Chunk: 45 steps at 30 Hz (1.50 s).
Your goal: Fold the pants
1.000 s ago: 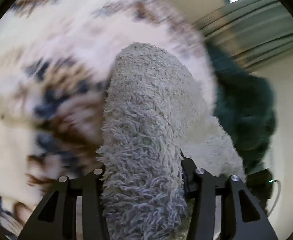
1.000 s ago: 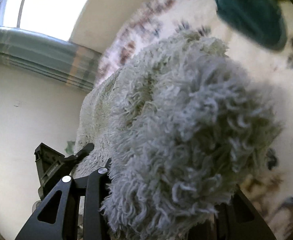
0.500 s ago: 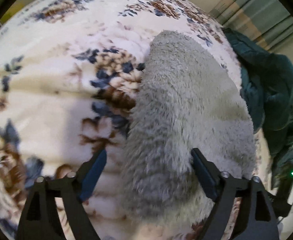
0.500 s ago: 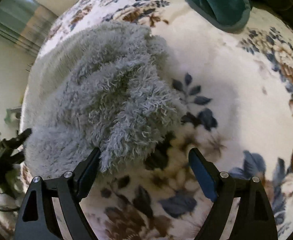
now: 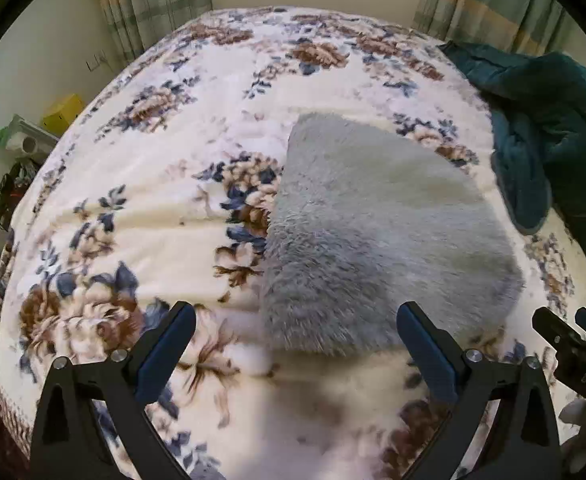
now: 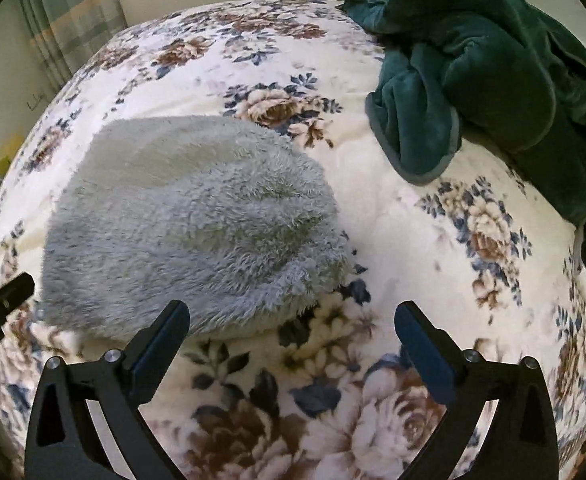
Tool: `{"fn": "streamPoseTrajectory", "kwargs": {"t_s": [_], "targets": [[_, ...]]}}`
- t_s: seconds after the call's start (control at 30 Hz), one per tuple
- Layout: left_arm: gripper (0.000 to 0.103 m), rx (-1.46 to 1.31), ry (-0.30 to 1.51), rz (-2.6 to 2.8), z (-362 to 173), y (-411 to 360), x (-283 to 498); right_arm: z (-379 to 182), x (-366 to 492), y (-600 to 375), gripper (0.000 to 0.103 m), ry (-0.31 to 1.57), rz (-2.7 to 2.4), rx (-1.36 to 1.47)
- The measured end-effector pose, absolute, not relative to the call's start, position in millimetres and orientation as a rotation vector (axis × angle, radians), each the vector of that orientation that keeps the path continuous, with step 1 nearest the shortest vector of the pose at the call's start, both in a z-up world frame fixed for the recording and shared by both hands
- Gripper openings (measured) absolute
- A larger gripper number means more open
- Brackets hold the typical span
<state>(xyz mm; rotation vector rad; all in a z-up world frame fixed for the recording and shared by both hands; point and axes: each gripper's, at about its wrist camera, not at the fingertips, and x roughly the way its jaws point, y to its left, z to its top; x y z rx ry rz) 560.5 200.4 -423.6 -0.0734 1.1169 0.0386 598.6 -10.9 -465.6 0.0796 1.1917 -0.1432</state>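
Note:
The fluffy grey pants (image 5: 373,232) lie folded in a compact flat bundle on the floral bed cover (image 5: 153,208). They also show in the right wrist view (image 6: 197,228). My left gripper (image 5: 293,344) is open and empty, just short of the bundle's near edge. My right gripper (image 6: 291,344) is open and empty, a little back from the bundle's near right corner. The tip of the right gripper shows at the right edge of the left wrist view (image 5: 573,344).
A dark green garment (image 6: 493,64) lies crumpled at the far right of the bed; it also shows in the left wrist view (image 5: 549,132). Striped curtains (image 5: 153,4) hang behind the bed. A yellow box (image 5: 63,110) and clutter sit off the left side.
Both grippers were shut on the grey pants held up a second ago. They laid the pants down, opened, and have pulled back toward the near edge of the bed.

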Motion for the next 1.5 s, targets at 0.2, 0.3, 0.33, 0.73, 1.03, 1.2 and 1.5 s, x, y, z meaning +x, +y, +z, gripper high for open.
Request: {"fn": "streamPoseTrajectory", "kwargs": {"t_s": [0.2, 0.3, 0.33, 0.73, 1.03, 1.2, 1.5], "targets": [[0.103, -0.065, 1.065, 0.046, -346.1, 189.7, 512.1, -386.6, 551.1, -11.9, 0.103, 1.159, -0.115, 0.092], [0.103, -0.048, 1.025, 0.043, -301.1, 181.5, 485.8, -336.5, 523.0, -12.2, 0.103, 1.124, -0.098, 0.071], [0.103, -0.042, 1.008, 0.046, -283.0, 178.2, 474.9, -322.4, 514.6, -11.7, 0.103, 1.111, -0.092, 0.06], [0.103, -0.053, 0.889, 0.04, -116.4, 156.2, 343.7, -107.8, 372.2, -19.0, 0.103, 0.922, -0.03, -0.006], [0.103, -0.005, 0.833, 0.025, -45.5, 156.1, 274.3, -4.7, 277.9, -16.0, 0.103, 0.857, -0.003, 0.029], [0.103, -0.018, 0.818, 0.017, -24.4, 162.5, 248.4, 34.0, 235.7, -9.0, 0.103, 0.83, 0.008, 0.021], [0.103, -0.027, 0.783, 0.03, -11.3, 168.6, 229.3, 69.0, 197.6, 0.8, 0.103, 0.793, 0.009, 0.013]]}}
